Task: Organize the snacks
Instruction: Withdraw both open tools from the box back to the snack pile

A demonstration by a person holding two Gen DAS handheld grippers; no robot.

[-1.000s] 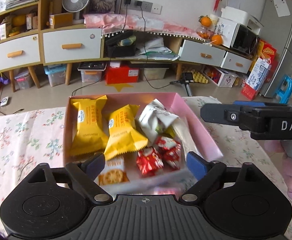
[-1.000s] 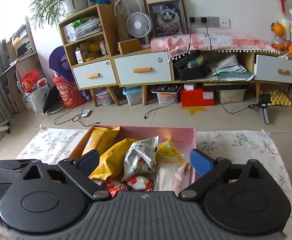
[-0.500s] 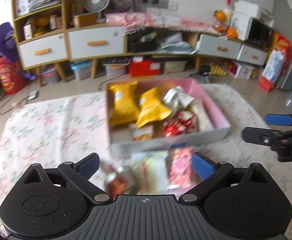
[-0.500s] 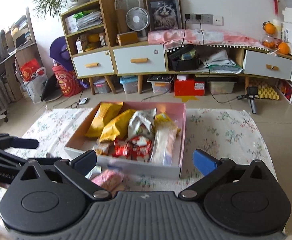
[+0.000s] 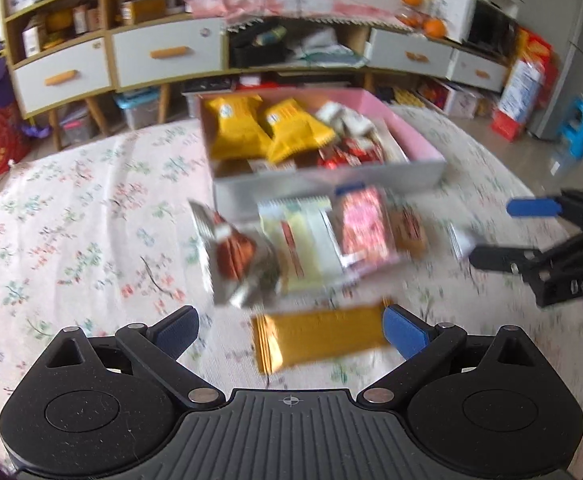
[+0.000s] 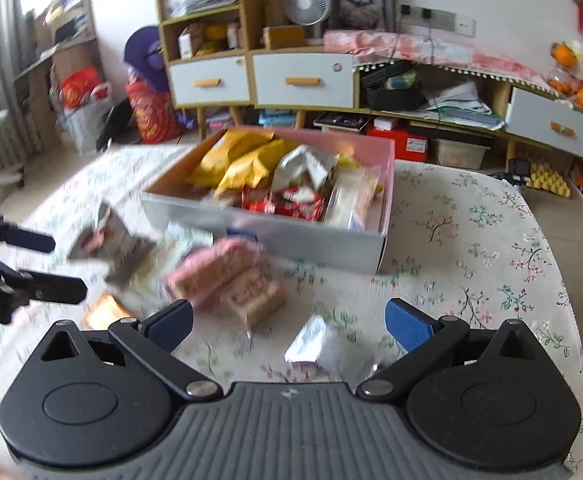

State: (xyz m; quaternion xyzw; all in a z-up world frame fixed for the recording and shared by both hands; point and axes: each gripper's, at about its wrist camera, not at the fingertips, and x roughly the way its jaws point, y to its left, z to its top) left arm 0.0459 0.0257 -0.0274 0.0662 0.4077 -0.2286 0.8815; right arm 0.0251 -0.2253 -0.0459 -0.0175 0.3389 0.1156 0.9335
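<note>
1. I see the pink snack box (image 5: 411, 136) on the floral worktop (image 5: 91, 208), its long axis running away from me, packed with yellow and red packets.
2. A gold wrapper (image 5: 319, 336) lies crosswise just before my left gripper (image 5: 289, 330), between its spread fingers, untouched.
3. My right gripper (image 6: 287, 326) is spread too, over a small silver packet (image 6: 311, 344).
</note>
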